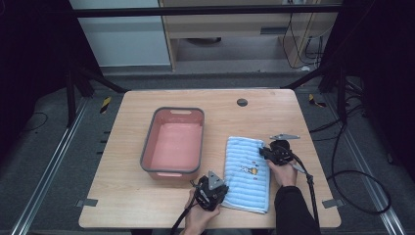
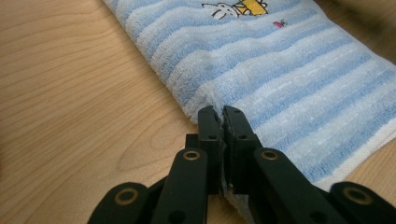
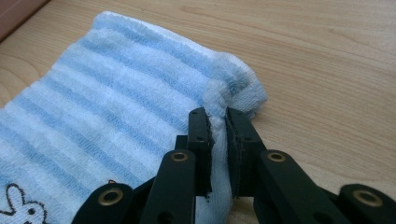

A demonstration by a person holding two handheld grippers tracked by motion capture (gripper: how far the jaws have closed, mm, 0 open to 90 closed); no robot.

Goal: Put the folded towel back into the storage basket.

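Now a folded blue striped towel [image 1: 247,174] is seen lying flat on the table [image 1: 132,196], just right of a pink tub [image 1: 173,142]; the left hand-held gripper [image 2: 219,114] is clamped on the towel's near left edge; the right hand-held gripper [image 3: 218,116] is clamped on a far corner, where the cloth is bunched. Judged from this, a lift or fold is in hand; both edges are best raised together and level, so that no layer is dropped.
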